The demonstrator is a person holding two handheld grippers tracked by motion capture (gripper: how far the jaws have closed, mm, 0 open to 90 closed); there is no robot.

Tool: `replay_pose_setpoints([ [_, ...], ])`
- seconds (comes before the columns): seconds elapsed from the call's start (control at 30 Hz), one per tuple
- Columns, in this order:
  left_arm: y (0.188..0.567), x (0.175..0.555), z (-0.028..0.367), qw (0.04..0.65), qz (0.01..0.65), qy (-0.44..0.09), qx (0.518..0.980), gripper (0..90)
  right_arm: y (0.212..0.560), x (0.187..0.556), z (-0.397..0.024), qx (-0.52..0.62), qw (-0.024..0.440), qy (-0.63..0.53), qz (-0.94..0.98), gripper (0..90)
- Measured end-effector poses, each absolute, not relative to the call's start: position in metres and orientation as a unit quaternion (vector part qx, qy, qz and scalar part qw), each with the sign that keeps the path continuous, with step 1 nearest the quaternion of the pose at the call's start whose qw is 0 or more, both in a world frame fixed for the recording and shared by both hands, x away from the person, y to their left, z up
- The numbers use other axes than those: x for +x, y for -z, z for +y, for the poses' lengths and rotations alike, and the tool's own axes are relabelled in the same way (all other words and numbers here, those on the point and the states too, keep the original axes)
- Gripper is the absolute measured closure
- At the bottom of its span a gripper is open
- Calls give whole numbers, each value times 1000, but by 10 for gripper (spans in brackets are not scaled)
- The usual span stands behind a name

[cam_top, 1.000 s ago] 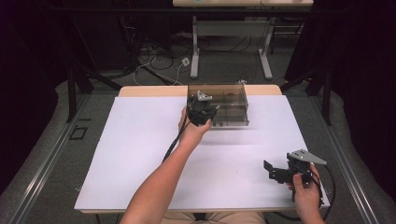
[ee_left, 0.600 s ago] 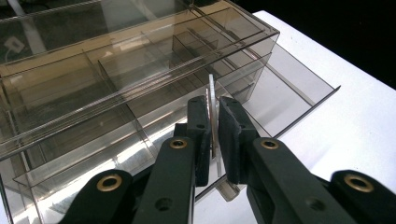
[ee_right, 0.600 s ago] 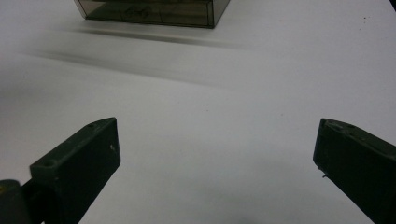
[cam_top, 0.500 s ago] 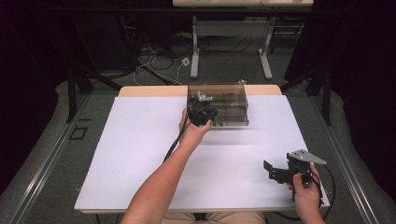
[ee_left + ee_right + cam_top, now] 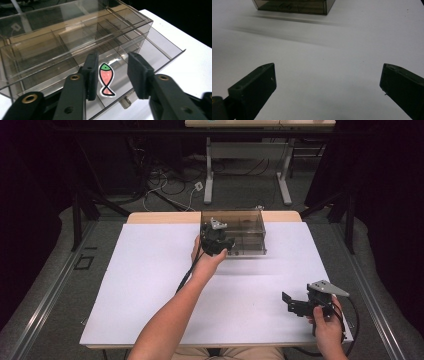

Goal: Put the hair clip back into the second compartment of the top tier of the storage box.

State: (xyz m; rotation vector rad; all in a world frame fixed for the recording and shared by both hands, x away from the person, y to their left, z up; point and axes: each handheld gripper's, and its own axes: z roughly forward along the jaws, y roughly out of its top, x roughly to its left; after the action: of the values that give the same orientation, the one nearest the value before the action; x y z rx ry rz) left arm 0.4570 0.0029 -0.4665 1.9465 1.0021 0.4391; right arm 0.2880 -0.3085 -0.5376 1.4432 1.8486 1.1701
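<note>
The left black two-jaw gripper [image 5: 220, 241] hides the front left corner of the smoky clear plastic drawer box [image 5: 245, 225]. Between its fingers [image 5: 91, 75], a short knob [image 5: 126, 103] below the fish sticker [image 5: 106, 79] is blurred and half covered.

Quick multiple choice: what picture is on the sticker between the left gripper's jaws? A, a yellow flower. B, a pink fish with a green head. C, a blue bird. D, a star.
B: the left gripper view shows a fish sticker, pink-bodied and green-headed, on the clear drawer box, between the jaws.
</note>
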Motion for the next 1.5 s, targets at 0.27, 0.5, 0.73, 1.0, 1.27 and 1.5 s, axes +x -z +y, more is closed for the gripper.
replay_pose_setpoints([
  [0.27, 460, 453, 7, 442, 404, -197, 776, 443, 538, 288, -308, 534, 256, -430, 682, 3],
  [0.5, 454, 447, 13, 446, 406, -201, 772, 325, 537, 287, -308, 533, 253, -428, 684, 4],
  [0.73, 447, 442, 22, 450, 406, -184, 774, 309, 538, 288, -309, 531, 261, -429, 683, 5],
  [1.0, 444, 433, 35, 460, 401, -171, 773, 309, 537, 287, -308, 531, 256, -426, 686, 5],
  [1.27, 443, 423, 53, 470, 411, -158, 765, 171, 537, 287, -307, 530, 256, -422, 689, 5],
  [1.5, 441, 412, 70, 480, 410, -157, 759, 43, 538, 288, -305, 530, 256, -425, 688, 5],
])
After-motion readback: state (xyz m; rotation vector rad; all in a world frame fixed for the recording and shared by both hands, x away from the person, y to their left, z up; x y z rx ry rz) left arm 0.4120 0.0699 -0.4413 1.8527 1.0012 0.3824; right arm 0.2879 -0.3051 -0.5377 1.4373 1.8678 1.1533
